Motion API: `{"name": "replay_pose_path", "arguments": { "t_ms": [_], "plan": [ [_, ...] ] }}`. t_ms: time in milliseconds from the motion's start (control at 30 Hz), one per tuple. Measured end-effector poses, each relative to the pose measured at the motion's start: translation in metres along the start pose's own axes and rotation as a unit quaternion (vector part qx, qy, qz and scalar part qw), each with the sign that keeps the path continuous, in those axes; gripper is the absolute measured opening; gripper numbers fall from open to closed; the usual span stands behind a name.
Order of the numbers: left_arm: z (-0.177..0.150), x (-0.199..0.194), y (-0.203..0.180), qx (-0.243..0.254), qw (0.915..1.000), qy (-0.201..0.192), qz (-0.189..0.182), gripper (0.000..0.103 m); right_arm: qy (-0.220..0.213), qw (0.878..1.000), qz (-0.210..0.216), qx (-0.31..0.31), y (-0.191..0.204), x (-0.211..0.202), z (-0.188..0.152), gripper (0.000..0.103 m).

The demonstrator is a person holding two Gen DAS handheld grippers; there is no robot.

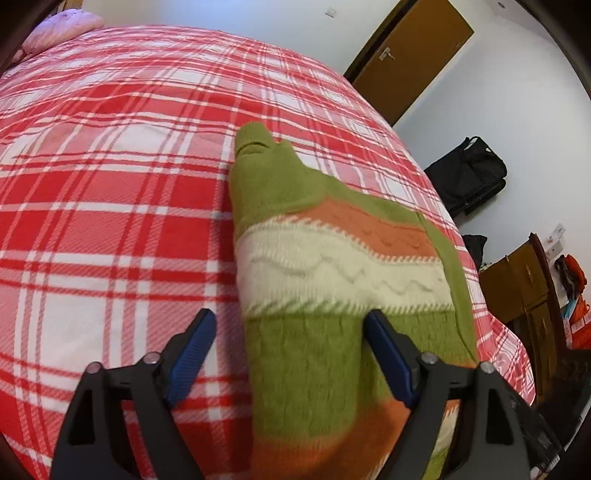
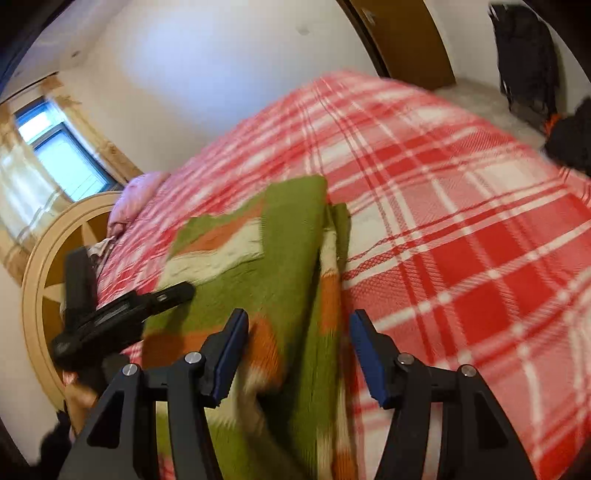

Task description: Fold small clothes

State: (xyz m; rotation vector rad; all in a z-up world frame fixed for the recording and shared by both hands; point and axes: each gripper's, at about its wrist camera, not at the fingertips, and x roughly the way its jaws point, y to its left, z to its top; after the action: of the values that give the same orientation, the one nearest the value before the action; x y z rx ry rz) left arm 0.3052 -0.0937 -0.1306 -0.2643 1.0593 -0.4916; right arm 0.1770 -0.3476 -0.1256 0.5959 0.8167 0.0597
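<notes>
The near end of the green, orange and cream sweater (image 1: 314,258) runs under both cameras and is cut off at the bottom edge, so its hem cannot be made out. It lies folded lengthwise on the red plaid bedspread (image 1: 110,184), a cuff pointing toward the far side. The right wrist view is blurred; the doubled edge there seems to be a sleeve laid over the body. The left gripper (image 1: 291,354) has its jaws spread wide over the knit, holding nothing. The right gripper (image 2: 299,354) likewise stands apart above the sweater. A pink pillow (image 1: 62,29) sits at the bed's far corner
</notes>
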Motion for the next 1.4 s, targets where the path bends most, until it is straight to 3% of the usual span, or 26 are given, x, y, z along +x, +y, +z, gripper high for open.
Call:
{"name": "replay_pose_path", "arguments": {
  "t_ms": [67, 100, 133, 167, 233, 267, 300, 367, 500, 700, 800, 933, 1233, 1400],
  "plan": [
    [0.000, 0.002, -0.003, 0.001, 1.0000, 0.000, 0.003, 0.089, 0.006, 1.000, 0.011, 0.015, -0.002, 0.016, 0.001, 0.059],
    [-0.001, 0.003, -0.004, 0.005, 1.0000, -0.002, 0.003, 0.088, -0.007, 1.000, 0.015, 0.008, 0.000, 0.018, 0.001, 0.066],
    [-0.002, 0.003, -0.007, 0.011, 0.9999, -0.005, 0.002, 0.084, -0.013, 1.000, 0.016, -0.010, 0.006, 0.022, 0.000, 0.069],
    [-0.004, 0.004, -0.009, 0.022, 0.9997, -0.007, -0.009, 0.070, -0.013, 0.999, 0.007, -0.030, 0.012, 0.026, 0.000, 0.071],
    [-0.007, 0.006, -0.014, 0.035, 0.9992, -0.011, -0.014, 0.066, -0.008, 0.997, -0.017, -0.069, 0.023, 0.032, 0.000, 0.071],
    [-0.007, 0.006, -0.015, 0.039, 0.9991, -0.013, -0.014, 0.064, -0.005, 0.997, -0.025, -0.078, 0.027, 0.033, 0.001, 0.067],
    [-0.006, 0.007, -0.015, 0.040, 0.9990, -0.013, -0.017, 0.060, -0.002, 0.997, -0.021, -0.080, 0.028, 0.033, 0.000, 0.054],
    [-0.004, 0.007, -0.014, 0.035, 0.9990, -0.015, -0.022, 0.052, -0.001, 0.998, 0.001, -0.065, 0.027, 0.031, -0.003, 0.039],
    [-0.005, -0.002, -0.030, 0.075, 0.9966, -0.031, 0.009, 0.037, -0.020, 0.998, -0.001, -0.057, 0.032, 0.015, -0.010, 0.031],
    [-0.009, -0.017, -0.046, 0.101, 0.9939, -0.040, 0.021, 0.033, -0.065, 0.996, 0.007, -0.060, 0.048, -0.027, -0.026, 0.030],
    [-0.015, -0.024, -0.067, 0.137, 0.9889, -0.051, 0.027, 0.033, -0.088, 0.995, 0.002, -0.050, 0.043, -0.048, -0.029, 0.030],
    [-0.018, -0.028, -0.094, 0.163, 0.9848, -0.060, 0.008, 0.033, -0.121, 0.992, -0.018, -0.041, 0.030, -0.081, -0.029, 0.030],
    [-0.018, 0.014, -0.169, 0.198, 0.9790, -0.037, -0.032, 0.033, -0.171, 0.982, -0.082, -0.010, -0.016, -0.122, -0.023, 0.030],
    [-0.021, 0.038, -0.197, 0.224, 0.9738, -0.026, -0.027, 0.033, -0.173, 0.980, -0.096, 0.025, -0.047, -0.117, -0.021, 0.030]
  ]
}}
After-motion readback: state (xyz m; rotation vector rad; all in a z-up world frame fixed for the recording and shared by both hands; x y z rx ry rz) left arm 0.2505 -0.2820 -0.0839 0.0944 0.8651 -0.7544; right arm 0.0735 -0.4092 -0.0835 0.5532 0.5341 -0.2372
